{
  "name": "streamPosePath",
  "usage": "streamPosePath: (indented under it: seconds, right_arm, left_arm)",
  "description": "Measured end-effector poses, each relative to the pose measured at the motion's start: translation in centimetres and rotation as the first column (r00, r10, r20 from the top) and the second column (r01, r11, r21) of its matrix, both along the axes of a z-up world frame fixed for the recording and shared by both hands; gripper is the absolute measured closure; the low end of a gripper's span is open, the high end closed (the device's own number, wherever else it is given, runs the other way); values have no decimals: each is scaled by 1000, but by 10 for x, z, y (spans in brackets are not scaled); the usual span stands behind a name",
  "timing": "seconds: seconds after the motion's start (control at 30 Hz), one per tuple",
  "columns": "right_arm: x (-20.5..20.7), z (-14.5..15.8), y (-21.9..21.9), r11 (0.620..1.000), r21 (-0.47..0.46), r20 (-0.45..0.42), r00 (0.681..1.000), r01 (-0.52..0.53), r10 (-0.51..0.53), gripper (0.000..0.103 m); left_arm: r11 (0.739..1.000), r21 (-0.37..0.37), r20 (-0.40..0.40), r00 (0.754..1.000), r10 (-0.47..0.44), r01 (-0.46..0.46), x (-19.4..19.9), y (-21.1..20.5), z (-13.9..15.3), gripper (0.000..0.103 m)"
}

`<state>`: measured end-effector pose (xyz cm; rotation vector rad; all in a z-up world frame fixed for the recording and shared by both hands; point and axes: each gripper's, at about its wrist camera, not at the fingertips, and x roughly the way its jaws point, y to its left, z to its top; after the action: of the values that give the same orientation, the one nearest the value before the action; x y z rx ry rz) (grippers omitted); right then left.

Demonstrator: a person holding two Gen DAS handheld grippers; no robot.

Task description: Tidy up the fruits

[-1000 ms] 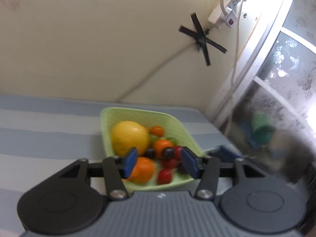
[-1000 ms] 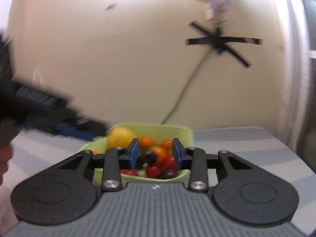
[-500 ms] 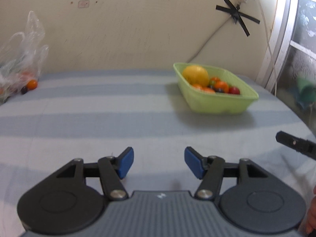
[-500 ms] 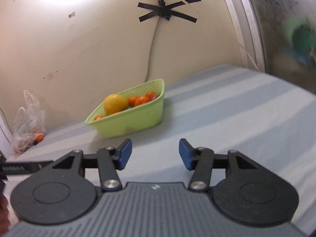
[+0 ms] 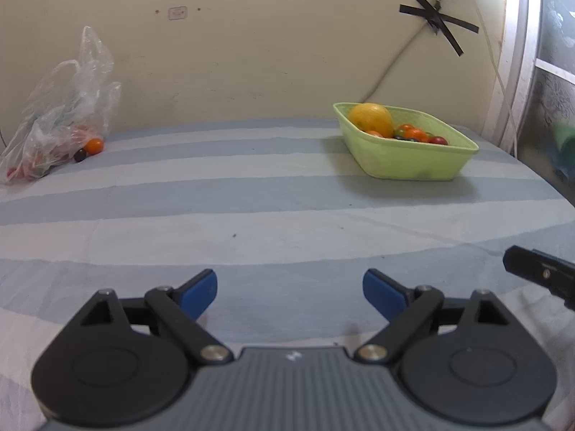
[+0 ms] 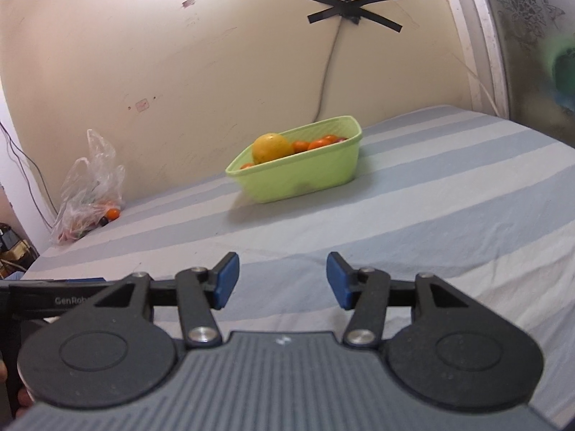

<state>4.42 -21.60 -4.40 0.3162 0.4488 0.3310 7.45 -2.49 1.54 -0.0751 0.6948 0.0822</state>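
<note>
At about one o'clock from the left hand-held gripper (image 5: 289, 292), well apart from it near the wall, a pale green basket (image 5: 413, 160) sits on the blue-and-white striped bed (image 5: 251, 194). The basket is rectangular with sloping sides and a thin rim, and one corner points toward the camera. Inside it a large yellow-orange citrus fruit (image 5: 372, 119) rises above the rim at the back left corner, and beside it lies a heap of small round fruits (image 5: 417, 135), mostly orange and red, with a few dark ones among them. The left hand-held gripper is spread wide with nothing between its blue pads (image 5: 199, 292). From the right hand-held gripper (image 6: 282, 285), the same basket (image 6: 305, 176) lies at roughly twelve o'clock, its long side facing the camera, the big citrus (image 6: 272, 148) at its left end. This gripper too is spread and holds nothing. At ten o'clock against the wall slumps a crumpled clear plastic bag (image 5: 59, 122) with more small fruits inside; an orange one (image 5: 94, 145) and a dark one (image 5: 79, 155) rest just beside its mouth on the bed.
</note>
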Motion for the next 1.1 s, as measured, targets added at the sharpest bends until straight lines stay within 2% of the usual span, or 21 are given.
streamPosePath:
  seconds: [0.63,1.1]
  right_arm:
    - [1,-3,-5,1000,1,-2,1000,-17,17,43]
    - [28,-2,-29,998,-38,-14,999,51,-51,42]
  left_arm:
    - [999,23,-3,999,41,-41,5,0,-2,6]
    - [996,72,4,998,57,-57,27,-7,-3,3]
